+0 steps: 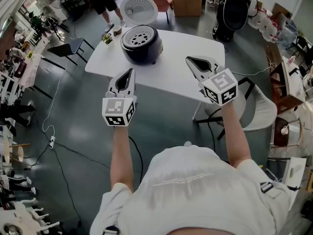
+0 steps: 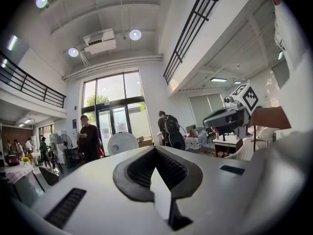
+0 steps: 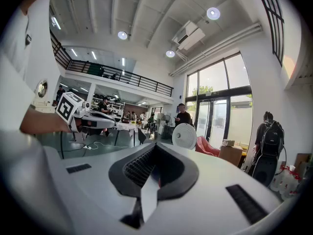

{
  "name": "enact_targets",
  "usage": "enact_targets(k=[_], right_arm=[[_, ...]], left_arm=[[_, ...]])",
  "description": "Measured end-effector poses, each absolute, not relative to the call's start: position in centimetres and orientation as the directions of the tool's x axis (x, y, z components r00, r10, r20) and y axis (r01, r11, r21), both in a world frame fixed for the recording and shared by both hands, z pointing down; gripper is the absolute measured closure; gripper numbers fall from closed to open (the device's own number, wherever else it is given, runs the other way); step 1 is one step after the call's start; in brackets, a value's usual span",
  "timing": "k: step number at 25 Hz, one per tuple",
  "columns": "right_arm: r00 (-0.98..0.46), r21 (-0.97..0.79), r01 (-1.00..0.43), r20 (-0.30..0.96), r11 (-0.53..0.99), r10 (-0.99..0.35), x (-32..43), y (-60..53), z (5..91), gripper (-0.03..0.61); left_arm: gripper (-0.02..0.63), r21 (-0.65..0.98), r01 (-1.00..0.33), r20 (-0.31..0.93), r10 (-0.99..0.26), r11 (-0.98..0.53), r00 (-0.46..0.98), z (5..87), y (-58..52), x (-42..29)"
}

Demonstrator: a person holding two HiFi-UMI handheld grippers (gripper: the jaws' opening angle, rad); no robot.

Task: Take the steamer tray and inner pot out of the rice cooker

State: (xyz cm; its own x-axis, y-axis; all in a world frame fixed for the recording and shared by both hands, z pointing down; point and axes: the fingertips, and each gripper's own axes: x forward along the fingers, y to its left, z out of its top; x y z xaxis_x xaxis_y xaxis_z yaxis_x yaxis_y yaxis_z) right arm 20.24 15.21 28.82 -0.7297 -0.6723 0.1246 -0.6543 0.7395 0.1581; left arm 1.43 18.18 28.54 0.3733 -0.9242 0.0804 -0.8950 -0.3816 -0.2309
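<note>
rice cooker [image 1: 145, 51] dark, maybe navy; steamer tray [image 1: 138, 36] silvery; table [image 1: 178, 75] white

There is one desk [image 1: 181, 70]. On it sits one rice cooker [image 1: 146, 50] with one steamer tray [image 1: 139, 37] inside. There are two grippers, one left gripper [image 1: 130, 71] and one right gripper [image 1: 189, 59].
</note>
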Motion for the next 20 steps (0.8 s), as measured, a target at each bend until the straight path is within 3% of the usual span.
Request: enact_targets(k=[20], right_arm=[[-0.728,0.062,-0.669,0.149,0.741,-0.669,17.2,14.1,30.1,0.555]], left_arm=[[0.6,-0.189,-0.897,0.088,-0.917,-0.399,0.389,29.2,17.4,-2.0]])
